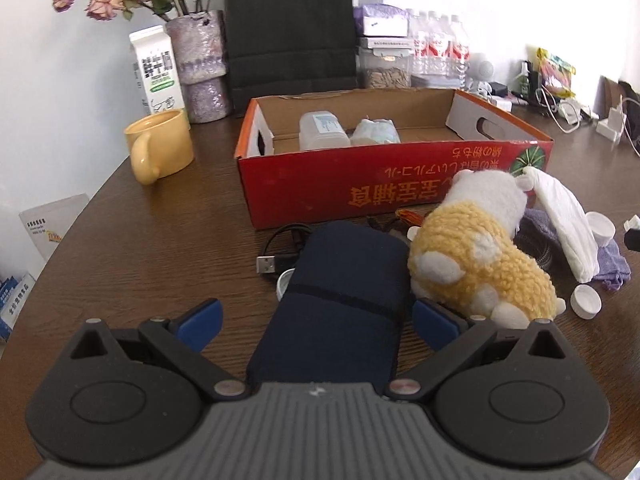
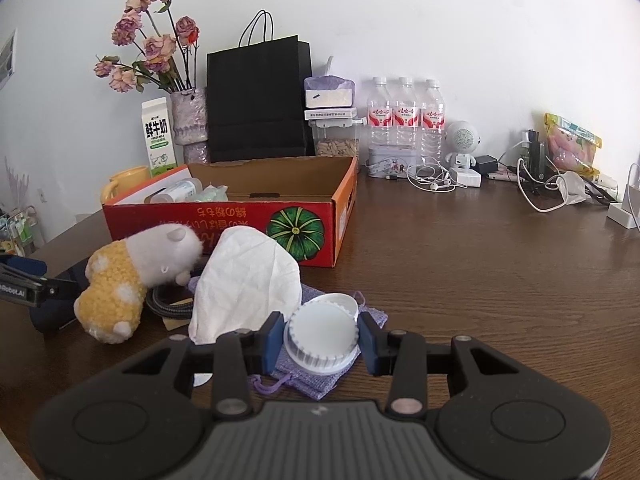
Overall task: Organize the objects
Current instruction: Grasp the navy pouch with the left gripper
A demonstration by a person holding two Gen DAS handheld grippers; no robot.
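A red cardboard box (image 1: 360,184) stands on the brown table, also in the right wrist view (image 2: 240,220), holding a clear bottle (image 1: 322,130) and a pale packet (image 1: 376,132). In front lie a navy pouch (image 1: 340,304), a yellow and white plush toy (image 1: 472,256), a white folded cloth (image 2: 248,284), a purple cloth (image 2: 316,376) and white caps (image 1: 586,300). My left gripper (image 1: 316,320) is open with its blue pads either side of the navy pouch. My right gripper (image 2: 320,340) is shut on a white ridged lid (image 2: 320,340) just above the purple cloth.
A yellow mug (image 1: 160,146), milk carton (image 1: 156,74), vase of dried flowers (image 1: 198,64) and black paper bag (image 1: 290,28) stand behind the box. Water bottles (image 2: 406,116), a small white robot speaker (image 2: 462,144), cables and chargers line the back right. A USB cable (image 1: 276,260) lies by the pouch.
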